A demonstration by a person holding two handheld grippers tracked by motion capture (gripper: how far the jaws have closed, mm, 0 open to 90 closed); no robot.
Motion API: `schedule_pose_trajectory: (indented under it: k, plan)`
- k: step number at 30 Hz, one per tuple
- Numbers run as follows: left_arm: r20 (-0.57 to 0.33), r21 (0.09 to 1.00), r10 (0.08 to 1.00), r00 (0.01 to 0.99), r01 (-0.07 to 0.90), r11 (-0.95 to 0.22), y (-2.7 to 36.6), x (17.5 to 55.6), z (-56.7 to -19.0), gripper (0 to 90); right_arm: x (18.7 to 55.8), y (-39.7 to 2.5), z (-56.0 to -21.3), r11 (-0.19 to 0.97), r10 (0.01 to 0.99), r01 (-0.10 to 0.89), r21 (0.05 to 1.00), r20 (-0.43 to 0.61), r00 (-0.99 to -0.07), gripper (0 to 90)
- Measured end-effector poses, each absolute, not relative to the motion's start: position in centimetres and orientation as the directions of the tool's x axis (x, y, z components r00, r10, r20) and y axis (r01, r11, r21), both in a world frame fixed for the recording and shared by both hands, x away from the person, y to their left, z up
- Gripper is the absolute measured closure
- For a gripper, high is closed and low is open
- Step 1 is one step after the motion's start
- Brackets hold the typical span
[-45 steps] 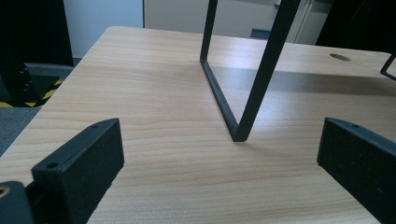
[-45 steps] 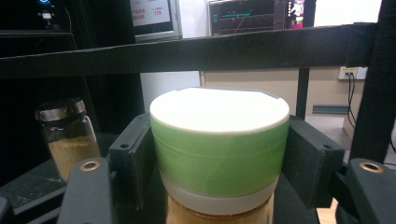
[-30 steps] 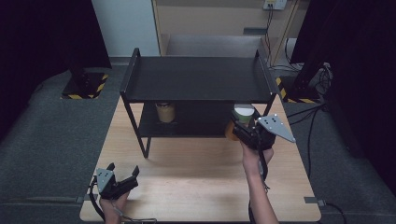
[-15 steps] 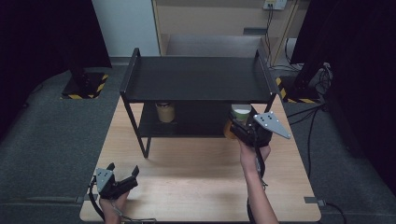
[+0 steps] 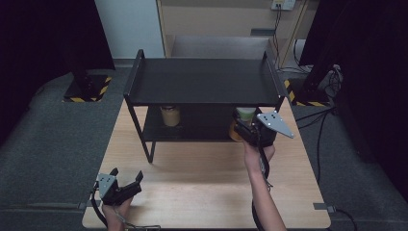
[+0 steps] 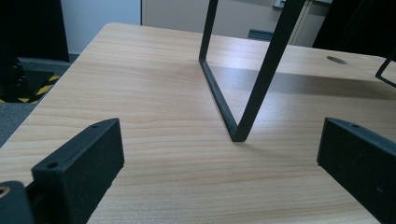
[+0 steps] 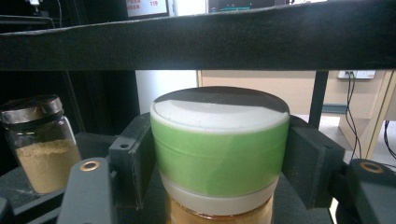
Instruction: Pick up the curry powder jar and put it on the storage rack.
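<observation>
Right gripper point(image 7: 217, 172) clamps the jar point(image 7: 219, 149) at its green lid (rigid, probably glass below: fragile). Left gripper point(image 6: 219, 163) gapes, holding nothing.

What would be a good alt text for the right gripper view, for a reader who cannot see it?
The right tool grips a jar with a green and white lid between its two black jaws, just under the black shelf's top board. At the left, a glass jar of tan powder stands on the lower shelf.
</observation>
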State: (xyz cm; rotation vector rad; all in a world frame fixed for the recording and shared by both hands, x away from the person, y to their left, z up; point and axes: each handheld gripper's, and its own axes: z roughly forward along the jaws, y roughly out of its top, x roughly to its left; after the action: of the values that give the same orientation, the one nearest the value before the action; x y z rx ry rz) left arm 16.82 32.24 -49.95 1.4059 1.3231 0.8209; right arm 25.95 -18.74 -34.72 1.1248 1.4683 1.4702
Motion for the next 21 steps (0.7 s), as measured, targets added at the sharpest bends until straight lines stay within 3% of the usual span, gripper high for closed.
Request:
schedule_pose_trajectory:
  k: [21]
  plan:
    - [-0.149,0.952,0.974,0.173,0.292,0.094,32.3,16.7,-50.0,0.0,27.6,-17.4,-35.4,-0.041,0.956,0.036,0.999,0.050,-0.290,33.2]
